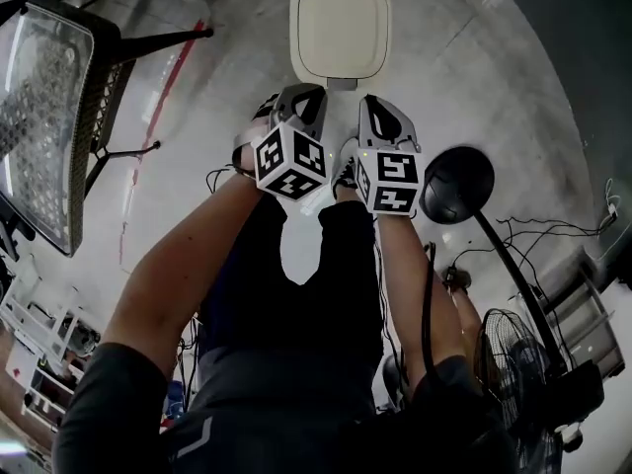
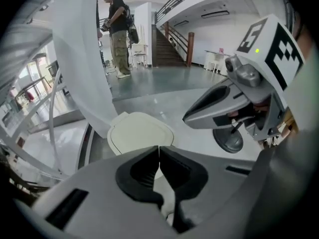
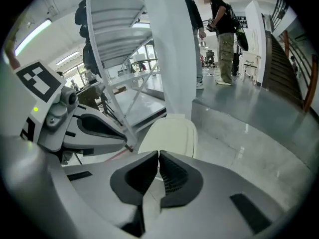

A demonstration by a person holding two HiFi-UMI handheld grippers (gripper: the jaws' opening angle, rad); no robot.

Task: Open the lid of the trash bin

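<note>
Grey floor (image 1: 474, 77); trash bin (image 1: 339, 26) lengthwise straight ahead, lid (image 2: 139, 132) apparently shut; left gripper (image 2: 159, 151) and right gripper (image 3: 158, 156) fingers (image 3: 173, 176) clenched.

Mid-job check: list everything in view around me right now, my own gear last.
Trash bin: one, cream lid closed, on the floor straight ahead.
Fan: one, black, floor at right.
Chair: one, black mesh, at left.
Cables: several, black, floor at far right.
Bystander: one, dark top, standing far beyond the bin.
Stairs: one flight, dark, far background.
Left hand-held gripper: one, grey, jaws together, empty, short of the bin.
Right hand-held gripper: one, grey, jaws together, empty, beside the left.
</note>
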